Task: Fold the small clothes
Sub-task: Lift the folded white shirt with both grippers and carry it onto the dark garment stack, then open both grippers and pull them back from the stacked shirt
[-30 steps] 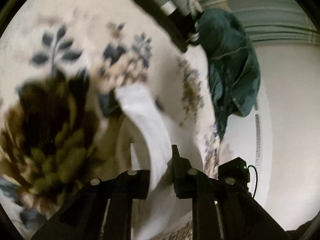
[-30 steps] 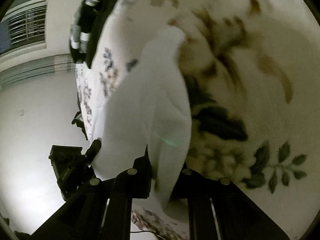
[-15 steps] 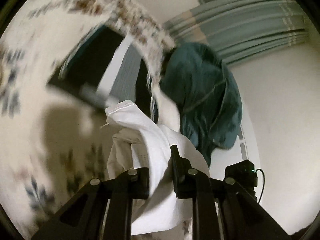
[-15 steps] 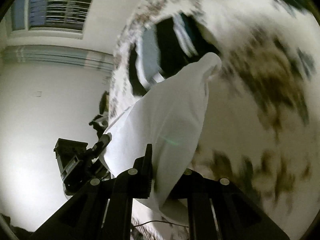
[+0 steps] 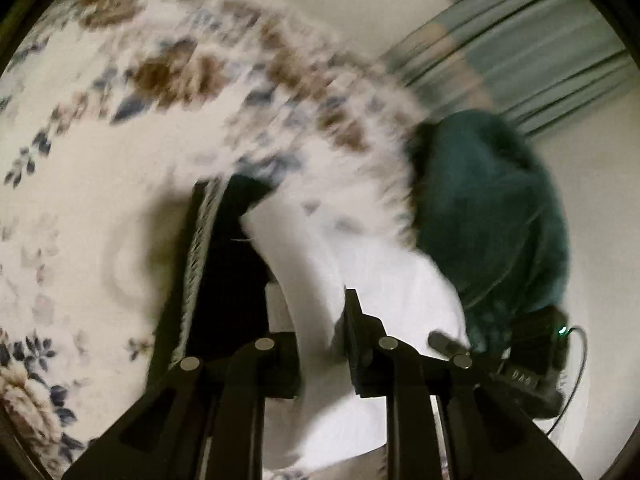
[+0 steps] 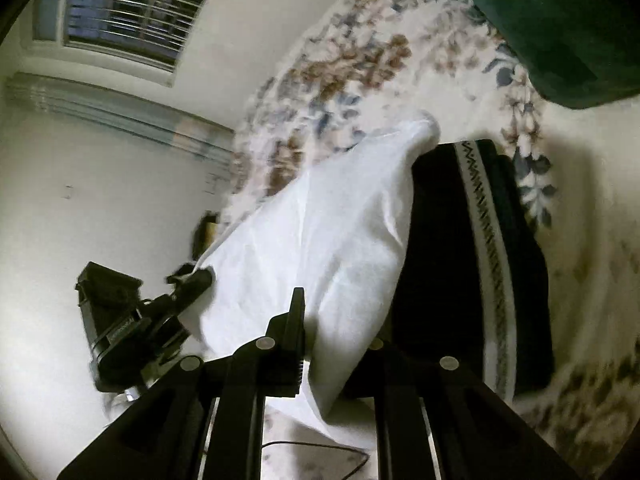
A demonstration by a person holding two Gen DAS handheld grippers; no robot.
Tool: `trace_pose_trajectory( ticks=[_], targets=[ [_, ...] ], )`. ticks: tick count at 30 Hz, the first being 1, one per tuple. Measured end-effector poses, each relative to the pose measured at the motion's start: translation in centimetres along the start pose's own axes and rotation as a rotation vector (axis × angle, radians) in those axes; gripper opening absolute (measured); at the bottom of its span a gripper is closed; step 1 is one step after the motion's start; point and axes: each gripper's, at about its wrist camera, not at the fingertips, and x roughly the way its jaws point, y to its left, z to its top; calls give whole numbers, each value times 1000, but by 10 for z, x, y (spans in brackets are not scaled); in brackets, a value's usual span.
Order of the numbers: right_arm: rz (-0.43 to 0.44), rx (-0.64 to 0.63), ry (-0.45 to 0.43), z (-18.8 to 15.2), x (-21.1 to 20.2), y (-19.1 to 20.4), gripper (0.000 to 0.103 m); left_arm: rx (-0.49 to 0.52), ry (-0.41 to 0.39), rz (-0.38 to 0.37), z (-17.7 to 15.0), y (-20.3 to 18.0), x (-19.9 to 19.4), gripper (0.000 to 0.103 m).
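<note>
A small white garment [image 6: 320, 248] hangs stretched between both grippers, lifted above the floral bedspread [image 6: 352, 56]. My right gripper [image 6: 336, 320] is shut on one edge of it. My left gripper [image 5: 320, 320] is shut on the other edge of the white garment [image 5: 304, 272]. In the right wrist view the left gripper [image 6: 160, 308] shows at the lower left, holding the cloth's far corner. In the left wrist view the right gripper [image 5: 520, 360] shows at the lower right. The left wrist view is motion-blurred.
A folded black garment with a white patterned band [image 6: 480, 248] lies on the bedspread just right of the white cloth; it also shows in the left wrist view [image 5: 224, 280]. A dark green garment [image 5: 488, 216] is piled at the bed's edge. A window [image 6: 132, 12] and wall lie beyond.
Both grippers have swung with the white garment from over the bare floral spread to beside the folded black garment. The cloth stays held in both.
</note>
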Motion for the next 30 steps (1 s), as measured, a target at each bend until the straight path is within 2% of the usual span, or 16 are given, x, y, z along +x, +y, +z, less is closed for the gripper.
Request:
trace_pose_trajectory(
  ticks=[1, 2, 3, 4, 5, 6, 7, 8, 10, 11, 12, 14, 16, 18, 23, 30],
  targets=[
    [-46, 5, 24, 5, 12, -6, 17, 2, 24, 33, 0, 2, 5, 22],
    [-112, 3, 47, 9, 21, -11, 19, 20, 39, 100, -2, 1, 8, 36],
    [-180, -8, 68, 11, 26, -12, 33, 47, 35, 155, -7, -3, 7, 57],
    [-235, -28, 75, 10, 27, -12, 35, 79, 13, 226, -13, -8, 3, 68],
    [-256, -48, 69, 10, 26, -10, 47, 96, -3, 267, -15, -11, -1, 82],
    [-290, -79, 53, 6, 21, -8, 64, 115, -26, 295, -21, -16, -6, 85],
    [-321, -109, 30, 1, 15, -4, 70, 138, -54, 309, -30, -21, -12, 85],
    [-343, -130, 14, -1, 11, -2, 75, 153, -70, 338, -36, -24, -14, 86],
    [-415, -186, 0, -10, 7, 5, 77, 183, -102, 413, -46, -30, -16, 91],
    [-474, -216, 0, -15, 8, 6, 83, 192, -115, 454, -52, -32, -16, 102],
    [-544, -250, -12, -21, 7, 10, 93, 197, -120, 491, -61, -35, -16, 103],
    [-646, -315, -33, -33, 6, 17, 103, 195, -130, 535, -69, -38, -15, 103],
    [-739, -356, -58, -48, 3, 22, 103, 212, -148, 580, -84, -46, -18, 103],
    [-781, -364, -73, -58, -7, 27, 103, 224, -157, 622, -95, -54, -25, 103],
    [-845, -385, -121, -88, -52, 52, 103, 227, -166, 627, -123, -83, -62, 103],
    [-842, -361, -214, -148, -161, 111, 103, 252, -223, 623, -181, -144, -148, 103]
  ],
)
